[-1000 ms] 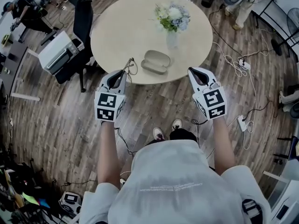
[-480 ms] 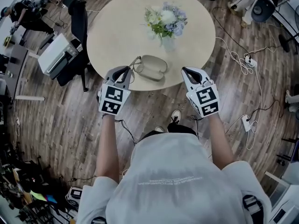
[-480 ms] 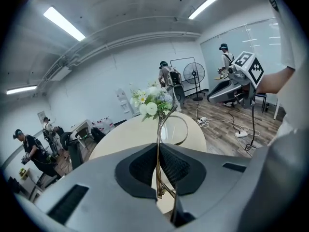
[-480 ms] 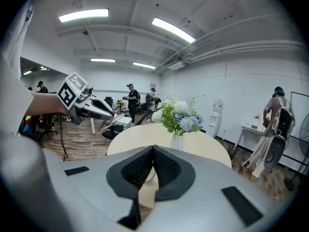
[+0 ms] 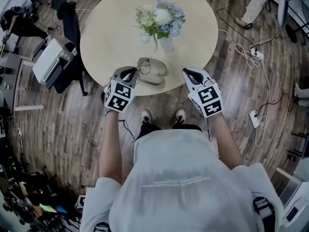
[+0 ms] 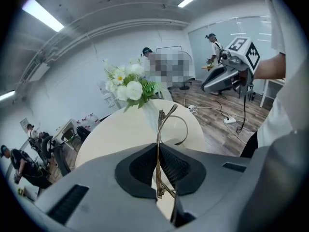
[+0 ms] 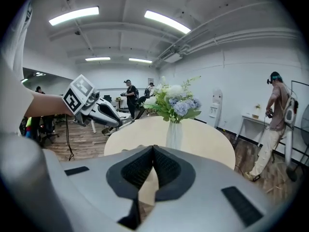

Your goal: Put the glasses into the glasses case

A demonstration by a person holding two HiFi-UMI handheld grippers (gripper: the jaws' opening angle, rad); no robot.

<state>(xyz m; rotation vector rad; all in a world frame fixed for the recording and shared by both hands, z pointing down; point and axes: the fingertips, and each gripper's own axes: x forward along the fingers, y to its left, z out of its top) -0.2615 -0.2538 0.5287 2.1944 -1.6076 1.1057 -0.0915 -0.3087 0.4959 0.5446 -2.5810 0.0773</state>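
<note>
A beige oval glasses case (image 5: 151,70) lies near the front edge of the round table (image 5: 111,37) and looks closed. My left gripper (image 5: 130,72) is just left of it, shut on thin metal-rimmed glasses (image 5: 140,69) that stick out toward the case. In the left gripper view the glasses (image 6: 160,129) stand edge-on, clamped between the pads of the left gripper (image 6: 158,149). My right gripper (image 5: 187,73) hovers at the table's edge to the right of the case. In its own view the right gripper (image 7: 153,152) is shut with nothing in it.
A glass vase of white and blue flowers (image 5: 159,21) stands just behind the case. An office chair (image 5: 67,30) and a white box (image 5: 48,59) are at the table's left. Cables and power strips (image 5: 253,57) lie on the wooden floor to the right. Other people stand in the room.
Both grippers have come forward to the table's near edge. The left one, with the glasses, now sits right beside the case. The person has stepped closer to the table.
</note>
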